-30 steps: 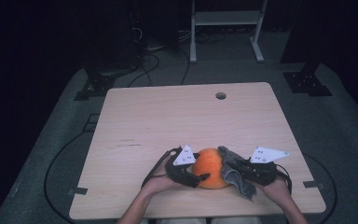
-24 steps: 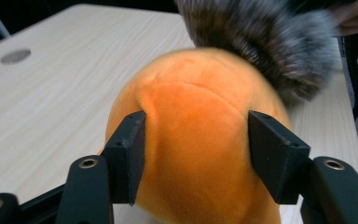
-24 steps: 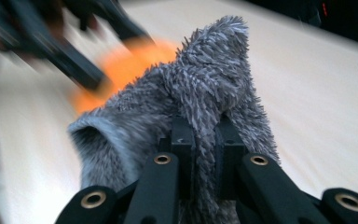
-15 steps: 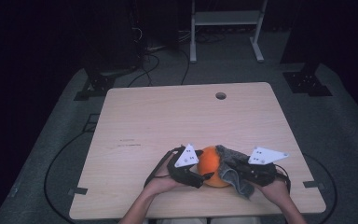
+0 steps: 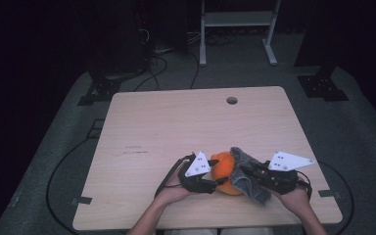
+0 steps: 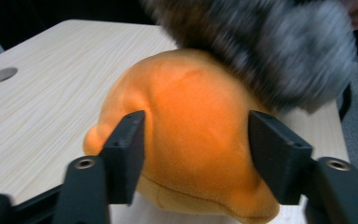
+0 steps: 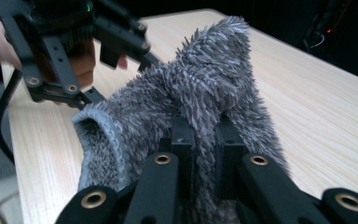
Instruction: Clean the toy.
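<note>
Shifted since earlier: grey fuzzy cloth (image 5: 247,171) now draped higher over orange plush (image 5: 223,172), low centre of the table (image 5: 176,117). Right gripper (image 5: 248,172) clamped on cloth; left gripper (image 5: 215,182) just closing around plush. Risk: loose hold, plush slipping free.

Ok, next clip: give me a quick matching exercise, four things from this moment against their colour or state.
Things:
1. plush toy
2. fuzzy cloth
3. left tool
4. right tool

States:
A. grey, shaggy
B. orange, on the table
C. clamped shut on the cloth
D. jaws astride the toy, just been closing

Pairs: 1-B, 2-A, 3-D, 4-C
</note>
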A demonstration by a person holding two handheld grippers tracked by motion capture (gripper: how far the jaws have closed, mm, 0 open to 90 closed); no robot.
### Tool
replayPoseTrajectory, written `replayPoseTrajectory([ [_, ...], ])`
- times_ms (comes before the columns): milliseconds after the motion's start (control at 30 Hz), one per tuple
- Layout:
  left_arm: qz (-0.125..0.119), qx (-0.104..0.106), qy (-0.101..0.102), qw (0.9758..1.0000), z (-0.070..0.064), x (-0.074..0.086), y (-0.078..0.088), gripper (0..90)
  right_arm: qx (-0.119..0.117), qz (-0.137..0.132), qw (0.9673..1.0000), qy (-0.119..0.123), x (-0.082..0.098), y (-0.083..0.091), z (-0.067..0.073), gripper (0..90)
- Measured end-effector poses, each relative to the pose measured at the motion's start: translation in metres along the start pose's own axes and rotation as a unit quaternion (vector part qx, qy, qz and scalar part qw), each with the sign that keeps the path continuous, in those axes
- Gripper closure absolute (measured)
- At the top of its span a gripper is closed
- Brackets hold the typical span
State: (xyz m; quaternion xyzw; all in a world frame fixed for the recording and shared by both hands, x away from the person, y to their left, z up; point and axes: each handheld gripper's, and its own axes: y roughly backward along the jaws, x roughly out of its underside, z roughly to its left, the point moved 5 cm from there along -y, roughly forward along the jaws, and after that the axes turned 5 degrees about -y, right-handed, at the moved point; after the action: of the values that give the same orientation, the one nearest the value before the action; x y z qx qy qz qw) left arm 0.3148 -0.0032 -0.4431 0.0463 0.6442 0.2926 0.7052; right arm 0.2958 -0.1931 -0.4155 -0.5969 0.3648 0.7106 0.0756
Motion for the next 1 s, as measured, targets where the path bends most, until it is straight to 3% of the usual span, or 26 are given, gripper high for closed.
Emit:
replayPoseTrajectory([
  [33,0.001,0.001,-0.005,1.0,-0.001,-0.001,0.0,31.2,0.004,0.017,0.9998,0.007,0.004,-0.006,0.001,80.8],
  [67,0.003,0.0,-0.003,1.0,-0.001,-0.001,0.0,31.2,0.004,0.017,0.9998,0.007,0.004,-0.006,0.001,80.8],
  [100,0.01,-0.006,0.001,0.9999,0.0,0.001,-0.002,24.2,0.007,0.027,0.9996,0.008,0.009,-0.009,-0.001,80.8],
  [133,0.021,-0.016,0.01,0.9996,0.003,0.004,-0.005,10.5,-0.005,0.027,0.9996,-0.007,0.016,-0.01,-0.005,80.8],
  [167,0.025,-0.006,0.045,0.9987,0.005,0.008,-0.009,9.3,-0.004,0.03,0.9995,-0.006,0.017,-0.01,-0.007,80.8],
  [233,0.023,-0.002,0.053,0.9983,0.005,0.01,-0.01,9.8,-0.001,0.032,0.9995,-0.006,0.017,-0.01,-0.007,80.8],
  [333,0.017,-0.005,0.031,0.9994,0.001,0.006,-0.009,24.6,0.011,0.037,0.9993,-0.003,0.016,-0.008,-0.01,80.8],
  [400,0.018,-0.006,0.026,0.9995,0.0,0.004,-0.009,24.9,0.013,0.036,0.9993,-0.002,0.014,-0.006,-0.009,80.8],
  [533,0.017,-0.007,0.004,0.9998,-0.006,-0.001,-0.009,25.2,-0.006,0.017,0.9996,0.02,-0.002,0.001,0.004,80.8],
  [567,0.017,-0.008,-0.002,0.9998,-0.007,-0.003,-0.01,25.1,-0.026,0.018,0.9987,0.04,-0.009,-0.002,0.017,80.8],
  [600,0.023,-0.01,-0.017,0.9996,-0.011,-0.005,-0.011,24.8,-0.026,0.027,0.9981,0.049,-0.01,-0.005,0.023,80.8],
  [633,0.023,-0.01,-0.017,0.9996,-0.011,-0.005,-0.011,24.5,-0.023,0.037,0.9972,0.061,-0.01,-0.009,0.026,80.8],
  [700,0.028,-0.012,-0.022,0.9993,-0.013,-0.003,-0.011,24.6,-0.023,0.042,0.997,0.06,-0.008,-0.012,0.026,80.8],
  [833,0.033,-0.011,-0.023,0.9991,-0.011,0.001,-0.01,24.8,-0.01,0.041,0.9981,0.045,-0.003,-0.009,0.013,80.8],
  [867,0.034,-0.01,-0.022,0.9991,-0.011,0.001,-0.01,24.8,0.003,0.041,0.9986,0.032,0.002,-0.006,0.001,80.8],
  [933,0.037,-0.007,-0.022,0.9991,-0.01,0.003,-0.009,24.4,0.009,0.044,0.9989,0.013,0.008,-0.004,-0.005,80.8],
  [1000,0.022,-0.004,-0.007,0.9997,-0.007,-0.001,-0.008,19.4,0.006,0.04,0.9991,0.009,0.01,-0.004,-0.006,80.8],
])
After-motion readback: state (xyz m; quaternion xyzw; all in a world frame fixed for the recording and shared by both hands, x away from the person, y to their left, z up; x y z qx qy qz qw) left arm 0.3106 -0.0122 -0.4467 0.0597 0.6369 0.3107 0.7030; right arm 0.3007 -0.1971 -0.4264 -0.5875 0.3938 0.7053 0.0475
